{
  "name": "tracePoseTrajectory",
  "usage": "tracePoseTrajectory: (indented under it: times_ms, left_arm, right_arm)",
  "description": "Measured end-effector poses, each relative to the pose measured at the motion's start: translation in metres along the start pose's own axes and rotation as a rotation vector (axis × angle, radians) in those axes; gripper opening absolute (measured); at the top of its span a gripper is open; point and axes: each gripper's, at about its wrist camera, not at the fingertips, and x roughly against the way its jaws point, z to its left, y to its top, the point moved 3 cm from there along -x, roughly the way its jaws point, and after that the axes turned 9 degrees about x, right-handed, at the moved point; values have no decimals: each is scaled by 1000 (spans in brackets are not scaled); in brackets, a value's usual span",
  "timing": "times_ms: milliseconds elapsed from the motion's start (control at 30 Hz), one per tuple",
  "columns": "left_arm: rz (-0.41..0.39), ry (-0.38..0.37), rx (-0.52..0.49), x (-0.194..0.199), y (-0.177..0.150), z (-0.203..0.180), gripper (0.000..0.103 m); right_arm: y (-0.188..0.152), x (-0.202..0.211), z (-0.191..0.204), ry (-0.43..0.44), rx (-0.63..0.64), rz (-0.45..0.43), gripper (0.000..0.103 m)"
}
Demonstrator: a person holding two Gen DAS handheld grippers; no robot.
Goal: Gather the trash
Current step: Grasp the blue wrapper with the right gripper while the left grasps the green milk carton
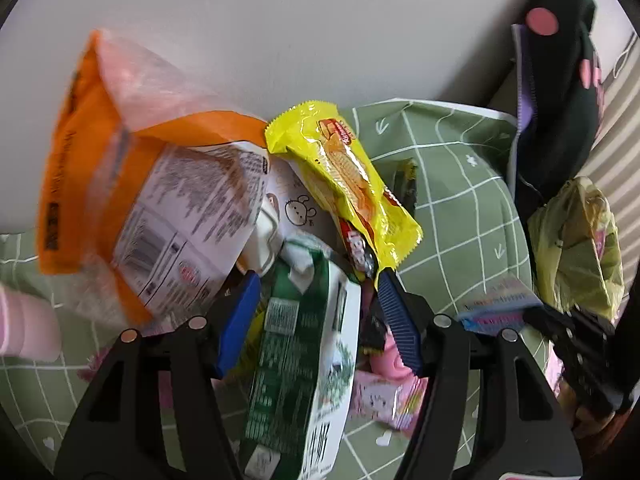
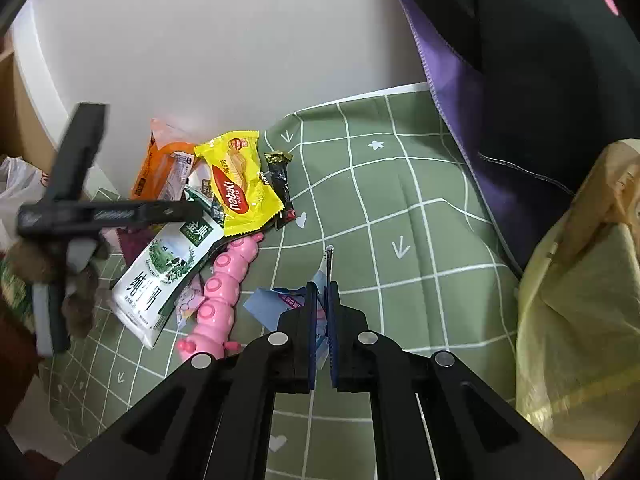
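Just right of the flattened green-and-white milk carton (image 2: 168, 264), a blue paper wrapper (image 2: 280, 304) is pinched by the right claw (image 2: 323, 276); the carton is straddled by the wide-open left claw (image 1: 316, 280).

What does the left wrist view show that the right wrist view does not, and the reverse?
Only the left wrist view shows the left tongs open around the milk carton. Only the right wrist view shows the right tongs shut on a blue wrapper, and the whole pink caterpillar toy. Both show the yellow wafer packet, orange bag, green checked cloth and yellowish plastic bag.
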Motion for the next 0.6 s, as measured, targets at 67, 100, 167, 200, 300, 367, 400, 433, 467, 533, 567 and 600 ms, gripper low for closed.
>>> tracePoseTrajectory:
  times_ms: [67,100,167,200,300,367,400,433,467,533,567,600]
  left_arm:
    - [36,16,30,-8,3,3,52]
    - [49,20,47,-10,2,4,46]
    - [49,19,76,-6,1,5,36]
    - [37,11,87,1,0,4,34]
    - [-35,-31,89,31,-5,-2,31]
    - [-90,-52,79,52,-10,-6,31]
    - [-113,-58,73,61,-13,-8,31]
    - [-125,-55,69,66,-15,-9,31]
    - [-142,-46,63,73,-20,-10,31]
    - [-173,-43,52,86,-29,-9,31]
    - [-200,-52,50,95,-34,-9,31]
    - [-219,-60,51,101,-36,-9,31]
  right_arm:
    - [-2,3,-1,4,-2,0,6]
    - [-3,4,0,6,-2,-1,6]
    - [-5,8,2,11,0,-6,6]
    - [-5,11,2,11,2,-8,6]
    - [-2,20,2,17,5,-21,6]
    - [0,26,2,19,13,-33,6]
    - [1,30,2,20,19,-40,6]
    - [2,32,4,21,26,-44,6]
    - [3,34,4,21,33,-46,6]
    - [5,39,7,23,46,-49,6]
    - [5,42,8,25,52,-54,6]
    - [6,44,9,25,57,-58,6]
